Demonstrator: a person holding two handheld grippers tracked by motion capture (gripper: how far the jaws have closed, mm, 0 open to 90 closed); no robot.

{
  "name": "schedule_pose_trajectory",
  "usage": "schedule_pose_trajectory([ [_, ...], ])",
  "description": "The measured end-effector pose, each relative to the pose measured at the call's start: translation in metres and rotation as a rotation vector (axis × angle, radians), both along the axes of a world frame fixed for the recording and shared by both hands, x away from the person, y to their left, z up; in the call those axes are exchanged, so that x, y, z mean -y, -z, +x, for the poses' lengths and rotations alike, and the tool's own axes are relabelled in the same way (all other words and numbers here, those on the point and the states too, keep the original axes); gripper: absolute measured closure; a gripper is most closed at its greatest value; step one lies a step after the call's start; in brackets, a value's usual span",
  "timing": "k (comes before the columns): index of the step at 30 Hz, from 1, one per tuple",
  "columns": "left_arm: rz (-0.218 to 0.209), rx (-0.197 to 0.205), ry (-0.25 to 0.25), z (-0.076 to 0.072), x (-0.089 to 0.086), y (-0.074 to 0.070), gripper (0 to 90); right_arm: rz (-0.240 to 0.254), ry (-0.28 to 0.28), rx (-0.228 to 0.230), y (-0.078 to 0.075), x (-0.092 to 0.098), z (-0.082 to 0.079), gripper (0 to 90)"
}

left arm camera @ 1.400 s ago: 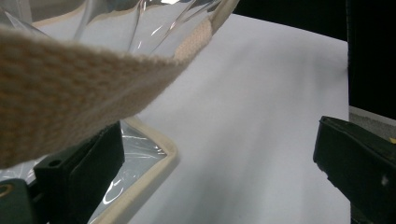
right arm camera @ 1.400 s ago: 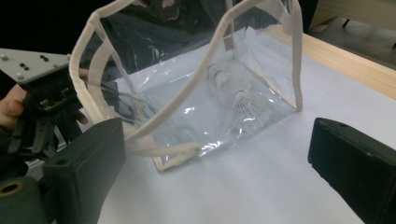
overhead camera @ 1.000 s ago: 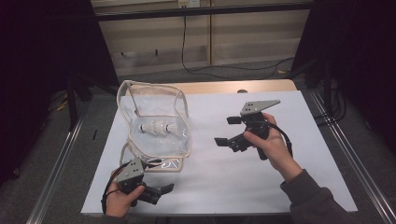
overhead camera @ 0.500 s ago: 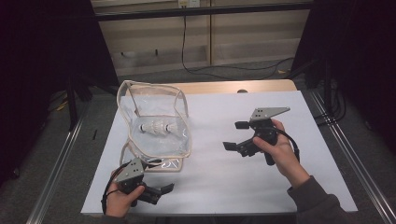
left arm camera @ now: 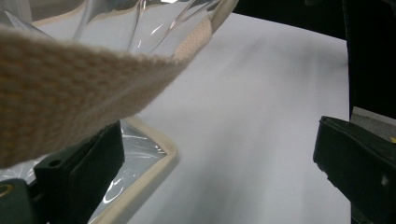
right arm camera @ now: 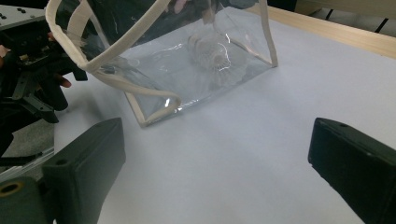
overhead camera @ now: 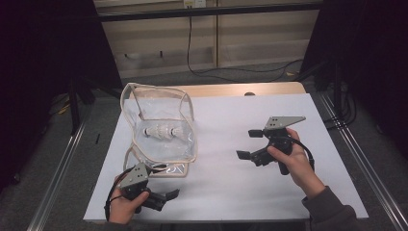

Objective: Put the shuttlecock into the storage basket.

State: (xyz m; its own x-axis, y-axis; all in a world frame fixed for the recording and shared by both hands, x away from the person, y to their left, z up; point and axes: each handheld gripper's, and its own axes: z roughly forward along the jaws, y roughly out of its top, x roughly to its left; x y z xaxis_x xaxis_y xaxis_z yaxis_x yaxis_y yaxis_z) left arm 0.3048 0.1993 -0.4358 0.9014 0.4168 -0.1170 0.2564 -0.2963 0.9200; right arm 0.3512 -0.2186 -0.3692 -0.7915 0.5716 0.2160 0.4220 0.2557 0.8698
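Observation:
A clear plastic bag (overhead camera: 159, 125) with beige trim stands open on the left of the white table (overhead camera: 231, 183). Something white, like shuttlecocks (overhead camera: 161, 131), lies inside it, also visible through the clear wall in the right gripper view (right arm camera: 212, 51). My left gripper (overhead camera: 166, 183) sits at the table's near left edge, open, just in front of the bag's flat flap. In the left gripper view a beige strap (left arm camera: 70, 93) hangs close over the left jaw, and the flap's trim (left arm camera: 149, 177) lies beside it. My right gripper (overhead camera: 248, 143) is open, right of the bag, pointing at it with nothing between its jaws.
The white sheet covers the table, whose wooden far edge (overhead camera: 231, 89) shows behind the bag. Metal rails (overhead camera: 356, 154) run along both sides. The left hand and its gripper (right arm camera: 28, 60) appear at the left of the right gripper view. Bare white surface lies between bag and right gripper.
My right gripper has drawn back to the right and toward the person, away from the bag. The left gripper and the bag have stayed put.

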Motion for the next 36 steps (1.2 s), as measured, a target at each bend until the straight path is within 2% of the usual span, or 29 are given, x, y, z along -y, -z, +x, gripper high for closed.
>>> schedule_pose_trajectory([
  [22,0.006,0.0,0.001,0.0,0.0,0.0,2.0,-0.014,0.03,0.014,0.014,0.024,-0.012,3.7],
  [36,0.006,0.001,-0.001,-0.001,0.0,0.0,2.0,-0.022,0.042,0.007,0.026,0.035,-0.017,3.7],
])
